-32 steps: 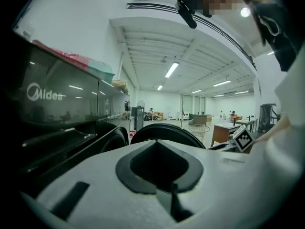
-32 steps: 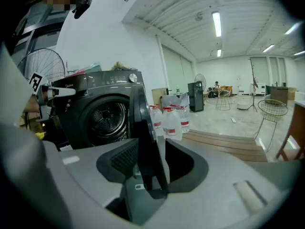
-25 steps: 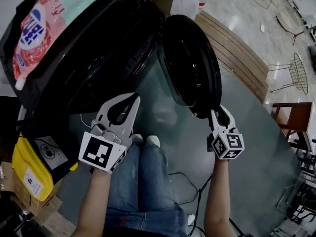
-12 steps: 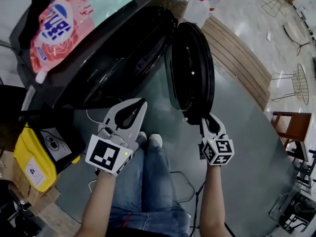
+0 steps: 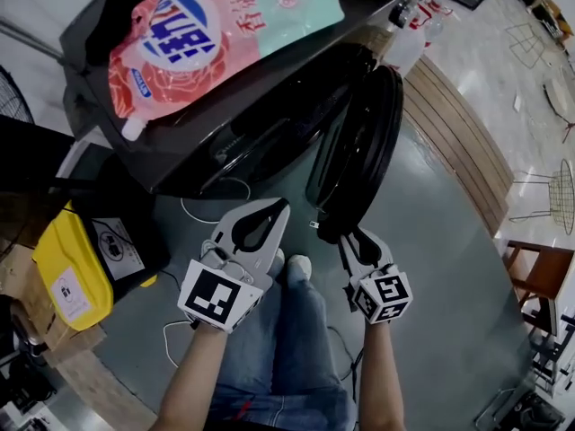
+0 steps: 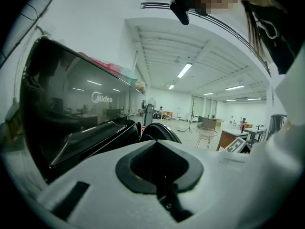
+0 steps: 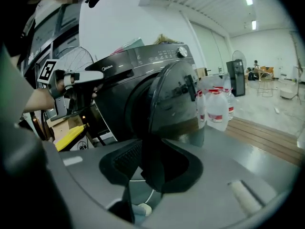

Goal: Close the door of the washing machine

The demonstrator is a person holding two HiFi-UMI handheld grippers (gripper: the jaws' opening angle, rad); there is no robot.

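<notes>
The dark washing machine (image 5: 225, 124) stands ahead with its round black door (image 5: 359, 142) swung partway toward the drum opening. My right gripper (image 5: 348, 237) is at the door's lower edge. In the right gripper view that edge (image 7: 151, 142) stands in the gap of the right gripper (image 7: 152, 150), whose jaws are opening; the left pad's ribbed face shows free beside it. My left gripper (image 5: 280, 206) hangs shut and empty in front of the machine, left of the door. The left gripper view looks past the left gripper (image 6: 159, 142) along the machine's glossy front (image 6: 71, 123) to the door (image 6: 159, 130).
A pink and teal detergent bag (image 5: 216, 25) lies on the machine's top. A yellow container (image 5: 67, 277) sits low at the left. White bottles (image 7: 217, 109) stand beside the machine near a wooden platform (image 5: 458, 133). The person's legs (image 5: 296, 357) and a cable are below.
The door has swung from wide open toward the machine, with my right gripper moving left along with its lower edge. My left gripper has drifted a little up and right.
</notes>
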